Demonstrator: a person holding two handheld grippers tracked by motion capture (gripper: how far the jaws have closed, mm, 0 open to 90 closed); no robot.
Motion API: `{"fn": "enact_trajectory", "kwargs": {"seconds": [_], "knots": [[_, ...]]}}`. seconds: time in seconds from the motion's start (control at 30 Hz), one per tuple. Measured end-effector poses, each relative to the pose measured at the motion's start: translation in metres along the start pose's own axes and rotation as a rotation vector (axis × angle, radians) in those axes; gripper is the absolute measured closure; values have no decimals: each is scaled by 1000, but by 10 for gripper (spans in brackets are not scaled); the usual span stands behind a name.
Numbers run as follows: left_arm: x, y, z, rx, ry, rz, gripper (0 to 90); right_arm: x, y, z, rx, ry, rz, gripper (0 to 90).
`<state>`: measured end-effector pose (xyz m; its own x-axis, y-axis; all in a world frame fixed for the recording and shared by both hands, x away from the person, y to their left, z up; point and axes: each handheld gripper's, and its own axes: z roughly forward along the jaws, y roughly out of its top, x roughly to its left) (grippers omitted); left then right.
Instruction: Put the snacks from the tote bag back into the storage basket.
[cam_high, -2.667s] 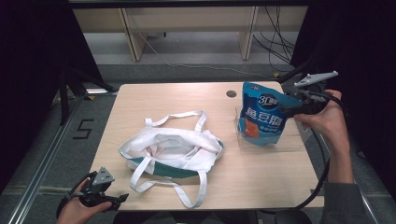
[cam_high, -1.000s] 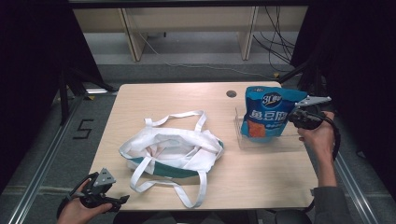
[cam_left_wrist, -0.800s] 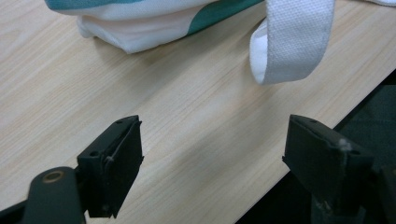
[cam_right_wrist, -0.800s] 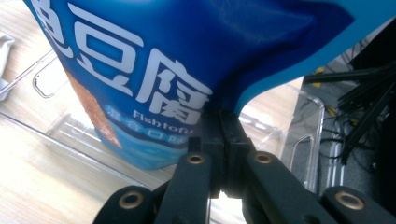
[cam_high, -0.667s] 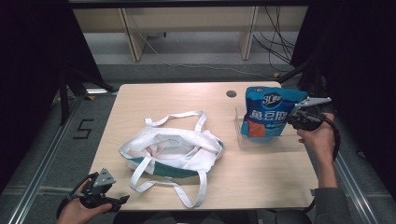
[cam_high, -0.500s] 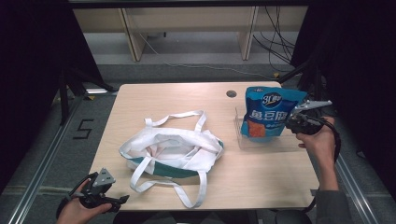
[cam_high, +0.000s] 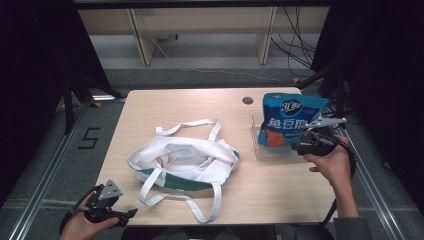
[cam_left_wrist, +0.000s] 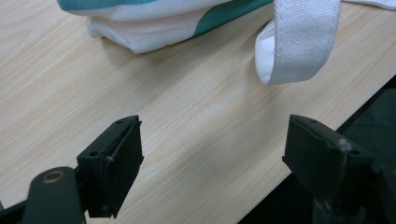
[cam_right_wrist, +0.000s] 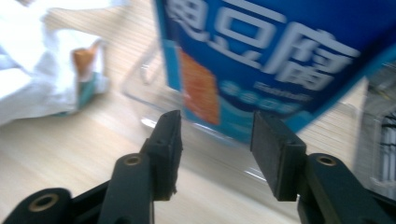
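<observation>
Both jaw pairs gape — right gripper (cam_right_wrist: 215, 154) has just been opening, snack bag (cam_right_wrist: 275, 56) beyond its tips; back out straight, left gripper (cam_left_wrist: 210, 163) idle.

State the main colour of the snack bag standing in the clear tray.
Blue snack bag, clearest in the high view.

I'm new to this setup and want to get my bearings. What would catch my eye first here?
The bright blue snack bag stands upright in a clear tray at the table's right side, with the right claw, jaws just opened, right beside it. Mid-table lies a white tote bag with teal trim, straps sprawled; the left claw waits open at the near-left corner.
</observation>
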<state>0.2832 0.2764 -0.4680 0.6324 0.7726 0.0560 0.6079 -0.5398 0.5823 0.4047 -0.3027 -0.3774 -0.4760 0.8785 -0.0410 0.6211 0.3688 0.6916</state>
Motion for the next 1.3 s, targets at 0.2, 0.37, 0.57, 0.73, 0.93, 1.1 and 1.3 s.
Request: {"fn": "enact_trajectory", "kwargs": {"seconds": [0.2,0.37,0.57,0.73,0.93,1.1,1.3], "knots": [[-1,0,0,-3,-4,-10,188,24,4,3,-78,121,-7,482],[0,0,-1,-4,-6,6,188,42,6,13,-98,183,-27,441],[-1,0,-1,-9,-3,-9,188,60,6,21,-111,237,-38,416],[-1,0,-1,-13,-1,-12,188,72,5,29,-130,255,-72,399],[-1,0,-2,-16,-11,-12,188,90,2,40,-92,293,-86,377],[-1,0,-1,-13,-10,-10,188,102,-2,48,-78,321,-103,370],[-1,1,-2,-2,-12,-4,188,112,-7,54,-46,339,-118,357]]}}
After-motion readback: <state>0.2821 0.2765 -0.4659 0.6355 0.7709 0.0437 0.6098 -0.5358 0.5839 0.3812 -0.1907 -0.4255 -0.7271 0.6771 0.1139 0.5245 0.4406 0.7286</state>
